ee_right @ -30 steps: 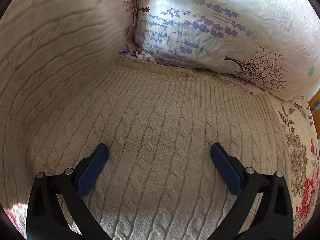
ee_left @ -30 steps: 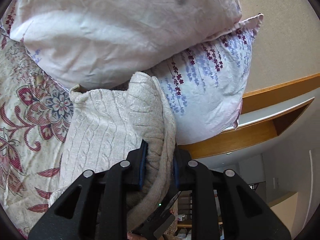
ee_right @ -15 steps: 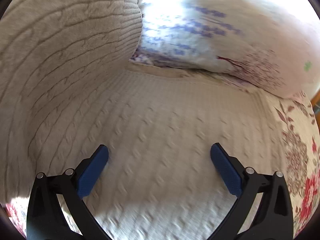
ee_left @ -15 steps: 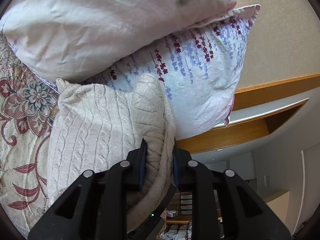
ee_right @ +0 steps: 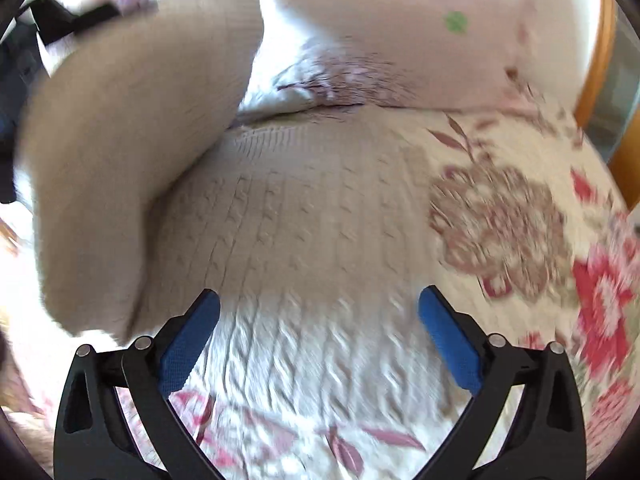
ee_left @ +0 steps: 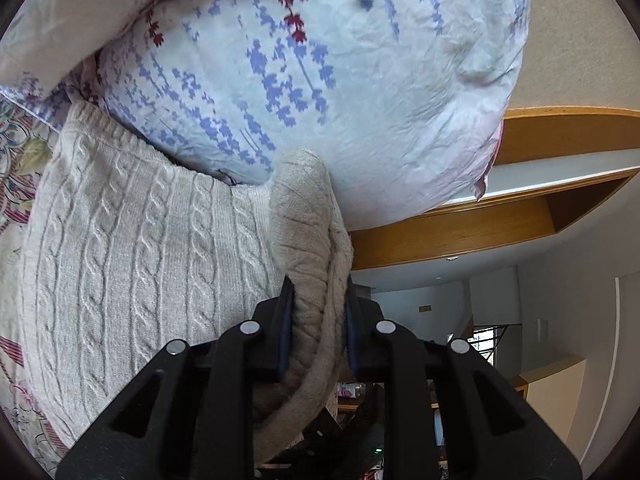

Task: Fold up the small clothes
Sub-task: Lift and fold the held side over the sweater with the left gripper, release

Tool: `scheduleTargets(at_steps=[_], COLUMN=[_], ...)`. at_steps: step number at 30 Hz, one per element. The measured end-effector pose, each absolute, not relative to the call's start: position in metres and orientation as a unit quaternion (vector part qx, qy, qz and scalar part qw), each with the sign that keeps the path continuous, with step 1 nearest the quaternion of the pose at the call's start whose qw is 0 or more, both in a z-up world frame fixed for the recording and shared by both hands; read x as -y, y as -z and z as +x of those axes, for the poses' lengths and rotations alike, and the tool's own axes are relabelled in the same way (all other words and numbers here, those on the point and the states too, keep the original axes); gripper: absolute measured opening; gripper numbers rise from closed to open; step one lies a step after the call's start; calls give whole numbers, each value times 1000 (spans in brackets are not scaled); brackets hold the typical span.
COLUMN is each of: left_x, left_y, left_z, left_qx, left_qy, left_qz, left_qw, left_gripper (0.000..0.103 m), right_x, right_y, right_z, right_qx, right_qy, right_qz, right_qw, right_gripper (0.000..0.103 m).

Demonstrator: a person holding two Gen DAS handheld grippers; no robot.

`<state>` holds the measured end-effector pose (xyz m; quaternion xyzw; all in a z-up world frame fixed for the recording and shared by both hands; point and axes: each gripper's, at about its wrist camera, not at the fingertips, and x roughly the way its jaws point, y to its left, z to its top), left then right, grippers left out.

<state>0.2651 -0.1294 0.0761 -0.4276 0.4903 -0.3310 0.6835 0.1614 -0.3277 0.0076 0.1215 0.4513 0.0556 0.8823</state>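
Compared with one second ago, the left gripper (ee_left: 318,312) has carried its fold of the cream cable-knit sweater (ee_left: 140,248) closer to the floral pillow (ee_left: 340,80), which now fills most of the left wrist view, while the plain pale pillow (ee_left: 80,20) has slipped to the upper left corner. The jaws are clamped on a thick bunch of the knit, as before, and the rest of the sweater lies flat on the floral bedspread (ee_left: 16,168), its ribbed edge touching the pillow. The right gripper (ee_right: 320,320) has pulled back: earlier the sweater filled its whole view, and now bedspread (ee_right: 520,220) shows to the right and below. Its blue pads (ee_right: 188,332) stand wide apart, holding nothing, above the flat part of the sweater (ee_right: 312,220). Only the right wrist view (it is blurred by motion) shows the lifted flap (ee_right: 132,140) hanging over the flat part from the left; only the left wrist view shows the wooden headboard (ee_left: 460,232) and the room behind.
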Motion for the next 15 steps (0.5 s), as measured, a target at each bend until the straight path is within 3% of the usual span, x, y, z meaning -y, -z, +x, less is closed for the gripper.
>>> scheduleTargets(at_steps=[8, 10, 15], left_x=[195, 207, 231], left_y=[-48, -48, -70], left_z=[278, 283, 278], left_qx=[-539, -539, -528], left_qy=[322, 343, 378], left_qz=[-387, -399, -354], left_qw=[675, 658, 673], left_gripper=[21, 6, 7], right_x=[388, 395, 417], right_y=[-12, -10, -11], right_z=[132, 129, 130], right_qx=[-426, -422, -417], right_qy=[-26, -16, 0], right_qz=[222, 225, 250], right_qw=[877, 878, 874], right_gripper=[102, 102, 102])
